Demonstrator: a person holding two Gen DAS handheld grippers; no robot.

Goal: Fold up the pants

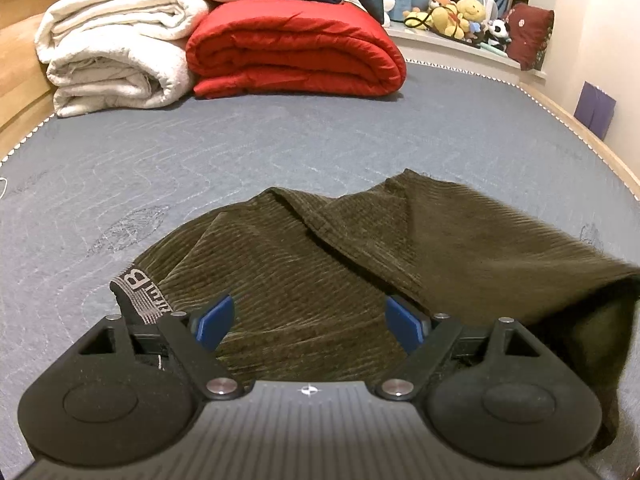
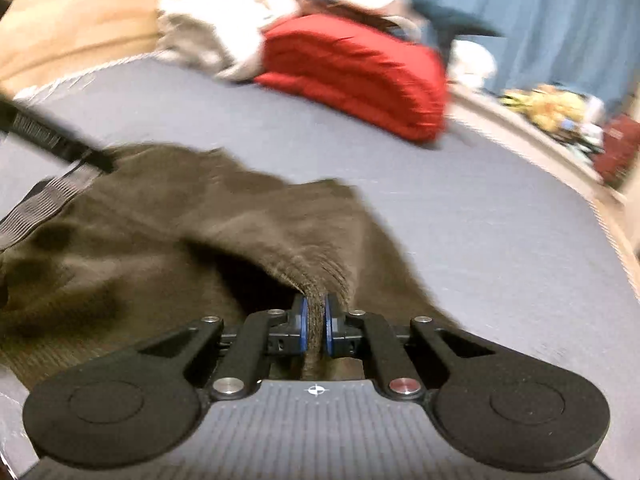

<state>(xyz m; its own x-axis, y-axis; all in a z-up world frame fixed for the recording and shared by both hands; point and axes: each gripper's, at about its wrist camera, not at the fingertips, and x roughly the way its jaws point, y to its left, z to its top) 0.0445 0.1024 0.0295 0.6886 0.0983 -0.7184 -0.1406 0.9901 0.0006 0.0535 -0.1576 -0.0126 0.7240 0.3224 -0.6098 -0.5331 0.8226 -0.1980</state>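
The fold looks just begun: the olive pants [image 1: 304, 264] lie bunched on the bed [image 1: 280, 140], the right tongs [image 2: 316, 322] clamped tight on a pinch of cloth, the left tongs [image 1: 308, 320] spread wide and empty above the waistband [image 1: 138, 294], which I judge they should grip next.

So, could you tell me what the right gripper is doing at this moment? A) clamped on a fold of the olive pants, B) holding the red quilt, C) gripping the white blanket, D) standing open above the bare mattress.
A: in the right wrist view the right gripper has its blue pads pressed against a bunched ridge of the olive pants.
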